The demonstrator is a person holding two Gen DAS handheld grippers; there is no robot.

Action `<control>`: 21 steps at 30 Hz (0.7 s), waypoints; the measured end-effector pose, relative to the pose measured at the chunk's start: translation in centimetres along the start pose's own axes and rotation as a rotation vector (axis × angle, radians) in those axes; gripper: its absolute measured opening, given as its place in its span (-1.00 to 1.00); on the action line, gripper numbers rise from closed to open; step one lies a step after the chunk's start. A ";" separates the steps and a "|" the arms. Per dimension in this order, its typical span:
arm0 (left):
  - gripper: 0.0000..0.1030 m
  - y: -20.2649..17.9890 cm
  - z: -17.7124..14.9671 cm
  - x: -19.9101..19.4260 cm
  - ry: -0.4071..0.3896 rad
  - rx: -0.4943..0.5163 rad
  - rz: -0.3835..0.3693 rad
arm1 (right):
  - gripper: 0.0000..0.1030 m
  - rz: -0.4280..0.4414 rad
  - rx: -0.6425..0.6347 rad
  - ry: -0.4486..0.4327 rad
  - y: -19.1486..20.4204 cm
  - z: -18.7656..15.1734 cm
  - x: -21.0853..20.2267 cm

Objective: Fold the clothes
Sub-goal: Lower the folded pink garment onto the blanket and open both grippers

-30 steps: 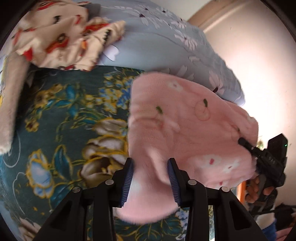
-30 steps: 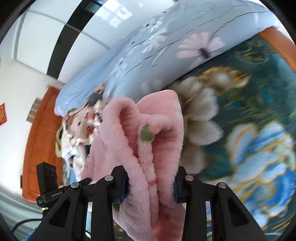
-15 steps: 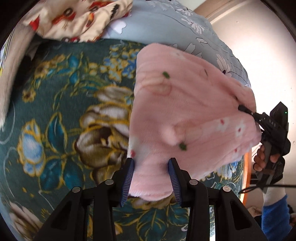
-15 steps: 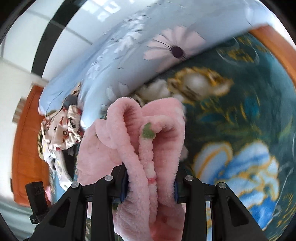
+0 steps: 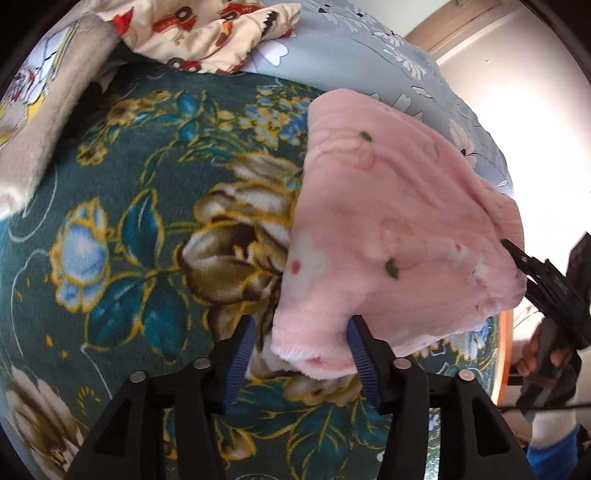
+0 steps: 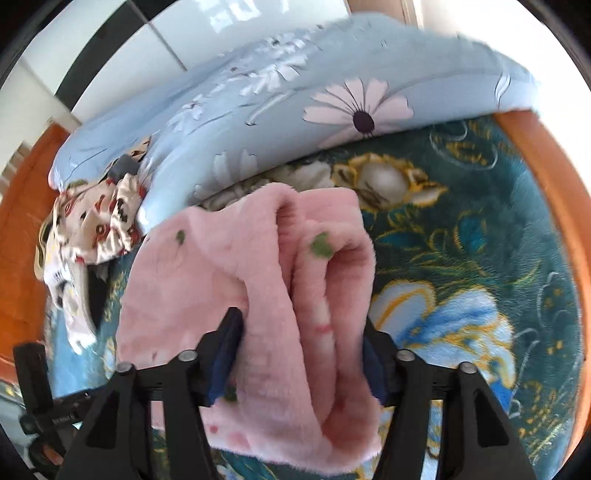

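Observation:
A pink fleece garment [image 5: 388, 221] with small green and red marks lies folded on the teal floral blanket [image 5: 129, 240]. My left gripper [image 5: 301, 328] is at its near corner with jaws opening. A gap shows beside the left pad, and the cloth only brushes the right pad. At the garment's far right edge, a hand holds my right gripper [image 5: 517, 258]. In the right wrist view the bunched pink folds [image 6: 295, 266] sit loose between the opening jaws of my right gripper [image 6: 300, 321].
A cream garment with red prints [image 5: 207, 33] lies crumpled at the back, against a light blue flowered duvet [image 6: 295, 99]. A beige fleece piece [image 5: 37, 122] hangs in at the left. The wooden bed frame [image 6: 554, 177] borders the blanket [image 6: 480, 221].
Both pairs of jaws have widened off the pink garment. The garment has come down flatter onto the blanket, and its folds have slackened.

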State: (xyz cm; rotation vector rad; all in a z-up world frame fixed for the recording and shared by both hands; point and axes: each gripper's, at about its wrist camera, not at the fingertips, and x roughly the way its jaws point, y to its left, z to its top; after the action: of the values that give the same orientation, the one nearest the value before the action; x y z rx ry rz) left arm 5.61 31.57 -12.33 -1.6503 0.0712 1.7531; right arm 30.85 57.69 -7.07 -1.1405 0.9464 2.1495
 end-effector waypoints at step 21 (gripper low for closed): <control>0.42 0.4 -4.2 -0.7 -0.030 0.035 0.074 | 0.24 -0.078 0.054 -0.274 0.5 -4.9 -5.4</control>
State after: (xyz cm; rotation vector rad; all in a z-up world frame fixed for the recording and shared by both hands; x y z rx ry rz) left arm 8.89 28.88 -12.64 -1.6146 0.1497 1.8212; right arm 35.65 52.92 -4.25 -0.8170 0.8175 2.1346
